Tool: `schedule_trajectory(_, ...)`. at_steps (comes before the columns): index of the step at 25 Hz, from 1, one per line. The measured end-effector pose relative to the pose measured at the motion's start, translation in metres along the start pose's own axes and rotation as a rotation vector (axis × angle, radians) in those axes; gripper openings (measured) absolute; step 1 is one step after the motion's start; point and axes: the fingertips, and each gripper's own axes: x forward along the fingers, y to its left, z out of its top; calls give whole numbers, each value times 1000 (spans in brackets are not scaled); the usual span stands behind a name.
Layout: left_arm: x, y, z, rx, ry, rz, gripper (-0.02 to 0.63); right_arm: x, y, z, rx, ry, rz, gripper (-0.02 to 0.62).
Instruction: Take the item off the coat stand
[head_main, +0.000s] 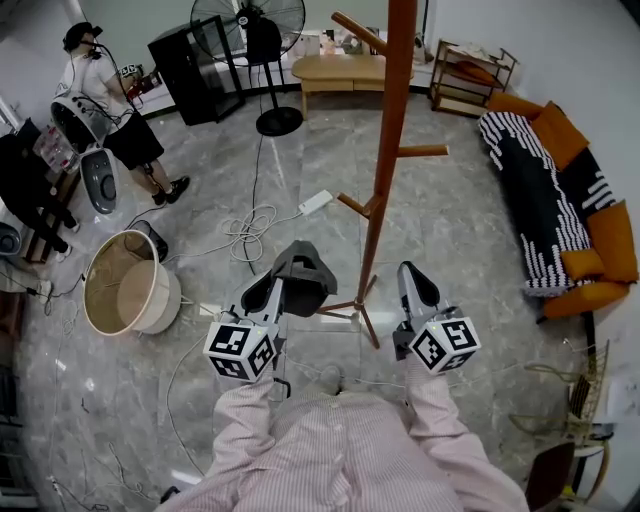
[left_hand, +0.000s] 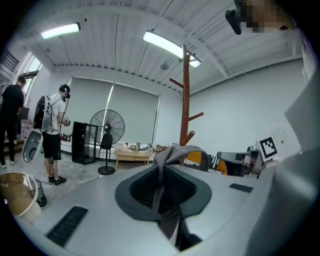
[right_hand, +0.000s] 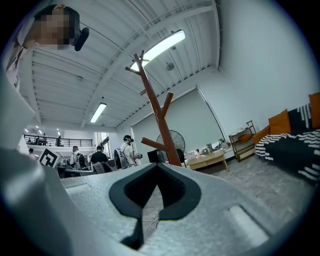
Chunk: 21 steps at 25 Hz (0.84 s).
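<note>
The brown wooden coat stand rises from the grey tile floor just ahead of me, its pegs bare in the head view. My left gripper is shut on a grey cap, held low to the left of the stand's base. In the left gripper view the cap's grey cloth bunches at the jaw tips and a strap runs down between them, with the stand behind. My right gripper hangs right of the base, shut with nothing in it; its own view shows the stand ahead.
A round woven basket lies at the left, with loose cables and a power strip on the floor. A standing fan, a black cabinet and a wooden bench stand at the back. A person stands far left. A sofa lines the right wall.
</note>
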Motion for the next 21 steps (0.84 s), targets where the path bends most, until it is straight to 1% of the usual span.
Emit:
schedule_trajectory(5,0,3,3,10,-12,3,34,2,0,1,-11,-8,1,5)
schedule_trajectory(9,0,4,5,0,-19,-2,34,2,2,4,-17,-17,3,5)
schedule_trajectory(21,4,2,4,-4,-2,9,32,-1,-3,6,-6,-24,-13,5)
